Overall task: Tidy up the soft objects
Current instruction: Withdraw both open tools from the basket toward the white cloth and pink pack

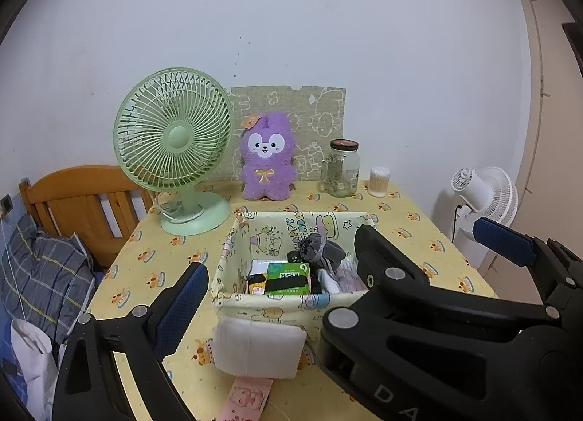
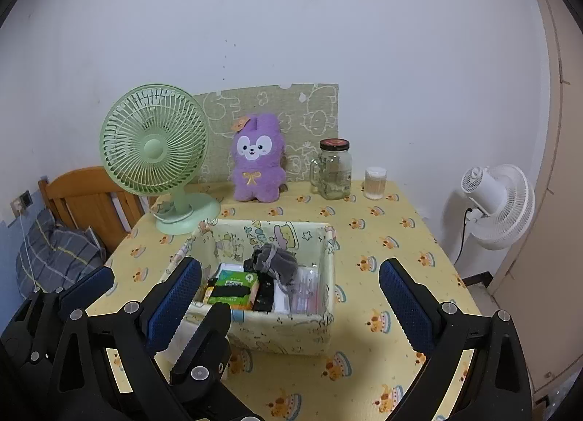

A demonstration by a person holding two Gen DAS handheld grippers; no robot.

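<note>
Fabric bin (image 2: 291, 326) sat mid-bench, a little toward the near edge, and already held most of the soft stuff: a grey bundled sock (image 2: 271, 262) on top, a green tissue pack (image 2: 233, 288) with a black band, and clear-wrapped packs along its right wall. Piling them in one open-topped bin looked like the sorting goal.

A white folded pad (image 1: 258, 348) lay outside the bin, touching its near wall, with a pink packet (image 1: 247, 399) just beside it at the near bench edge. Judged these the leftovers still to go in.

Left gripper (image 1: 277, 297) hovered over the pad, jaws spread wide, holding nothing; the pad sat roughly between the fingers, so it was lined up for that pick. Right gripper (image 2: 291, 301) was also spread and empty, straddling the bin from the near side.

Purple plush (image 2: 257, 158) stood upright at the far edge against a patterned board (image 2: 313, 107), between the green fan (image 2: 156, 151) and the glass jar (image 2: 333, 169). A cotton-swab tub (image 2: 375, 182) sat near the far right corner.

Hard to tell:
- the bin's lower layers were buried
- the pad was almost fully blocked by the left gripper in the right wrist view
- the pink packet was cut off at the frame edge
- couldn't tell what the clear packs were
</note>
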